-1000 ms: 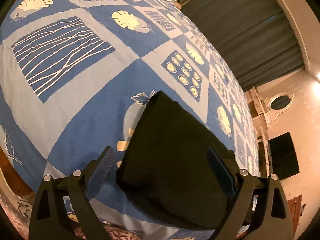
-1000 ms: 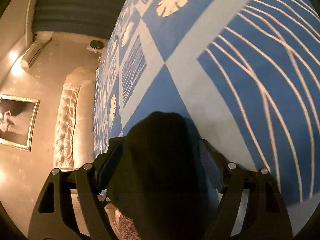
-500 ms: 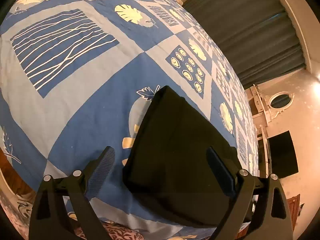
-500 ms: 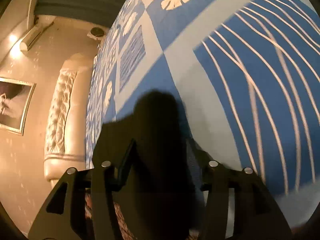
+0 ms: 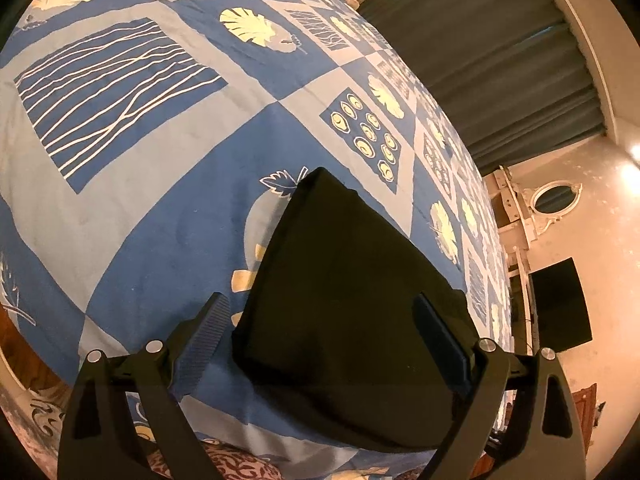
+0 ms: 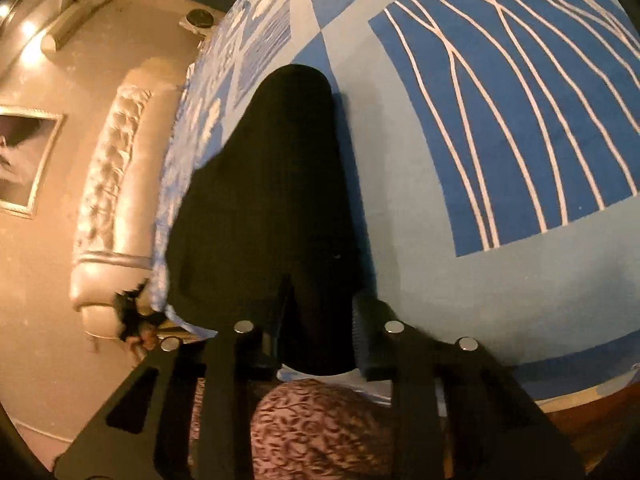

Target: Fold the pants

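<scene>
The black pants (image 5: 344, 280) lie folded into a compact block near the near edge of the bed (image 5: 160, 168). My left gripper (image 5: 320, 316) is open, with its fingers standing wide on either side of the block's near end, above the cloth. In the right wrist view the pants (image 6: 280, 184) rise as a dark ridge. My right gripper (image 6: 320, 320) has its jaws drawn close on the near edge of the pants, and cloth fills the gap between them.
The bed wears a blue and pale patchwork cover (image 6: 500, 120). A patterned brown fabric (image 6: 320, 424) shows at the bed's near edge. A padded headboard (image 6: 112, 184) and a framed picture (image 6: 24, 160) stand left. Dark curtains (image 5: 500, 60) and a dresser mirror (image 5: 554, 198) stand beyond.
My right gripper has narrowed from wide open onto the near edge of the pants and swung its view. The left gripper has hardly moved.
</scene>
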Demonstrator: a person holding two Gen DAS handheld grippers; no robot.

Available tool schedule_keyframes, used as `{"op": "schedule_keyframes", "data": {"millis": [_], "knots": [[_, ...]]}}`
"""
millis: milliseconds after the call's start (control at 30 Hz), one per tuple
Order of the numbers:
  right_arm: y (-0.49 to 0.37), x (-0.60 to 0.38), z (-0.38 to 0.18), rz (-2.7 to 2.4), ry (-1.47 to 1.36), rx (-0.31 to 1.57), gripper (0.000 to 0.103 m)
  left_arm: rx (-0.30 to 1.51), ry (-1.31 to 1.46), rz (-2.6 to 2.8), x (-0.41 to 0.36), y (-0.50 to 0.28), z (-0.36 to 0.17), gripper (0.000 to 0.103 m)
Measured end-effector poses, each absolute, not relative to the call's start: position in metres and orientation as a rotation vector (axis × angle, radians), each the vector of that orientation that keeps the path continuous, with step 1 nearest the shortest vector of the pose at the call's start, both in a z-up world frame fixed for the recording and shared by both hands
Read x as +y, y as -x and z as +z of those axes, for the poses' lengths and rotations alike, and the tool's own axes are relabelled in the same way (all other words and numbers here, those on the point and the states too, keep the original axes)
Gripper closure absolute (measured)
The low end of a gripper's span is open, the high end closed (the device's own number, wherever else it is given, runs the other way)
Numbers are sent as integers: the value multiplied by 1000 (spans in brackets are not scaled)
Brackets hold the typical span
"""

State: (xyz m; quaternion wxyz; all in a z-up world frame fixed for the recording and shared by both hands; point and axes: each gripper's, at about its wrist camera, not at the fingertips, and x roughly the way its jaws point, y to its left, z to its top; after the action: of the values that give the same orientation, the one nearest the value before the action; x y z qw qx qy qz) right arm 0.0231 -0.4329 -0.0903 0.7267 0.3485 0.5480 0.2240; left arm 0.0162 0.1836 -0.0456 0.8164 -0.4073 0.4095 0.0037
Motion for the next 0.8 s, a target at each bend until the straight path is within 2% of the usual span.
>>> {"op": "schedule_keyframes", "data": {"millis": [133, 167, 200, 267, 400, 500, 800], "knots": [[-22, -426, -83, 477, -759, 1219, 72, 878, 925, -47, 190, -18, -47, 12], [-23, -424, -76, 457, -745, 1211, 66, 878, 953, -70, 193, -19, -48, 12], [-20, -422, -64, 414, -693, 1184, 53, 881, 984, -95, 195, -19, -50, 12], [-16, -418, -42, 357, -615, 1136, 36, 897, 1065, -159, 200, -21, -59, 12], [-4, -389, 1, 267, -464, 1037, 24, 913, 1103, -210, 205, -22, -70, 12], [3, -358, 13, 257, -400, 992, 23, 896, 1134, -239, 207, -18, -74, 12], [9, -306, 5, 205, -369, 951, 23, 895, 1158, -271, 212, -4, -78, 12]]}}
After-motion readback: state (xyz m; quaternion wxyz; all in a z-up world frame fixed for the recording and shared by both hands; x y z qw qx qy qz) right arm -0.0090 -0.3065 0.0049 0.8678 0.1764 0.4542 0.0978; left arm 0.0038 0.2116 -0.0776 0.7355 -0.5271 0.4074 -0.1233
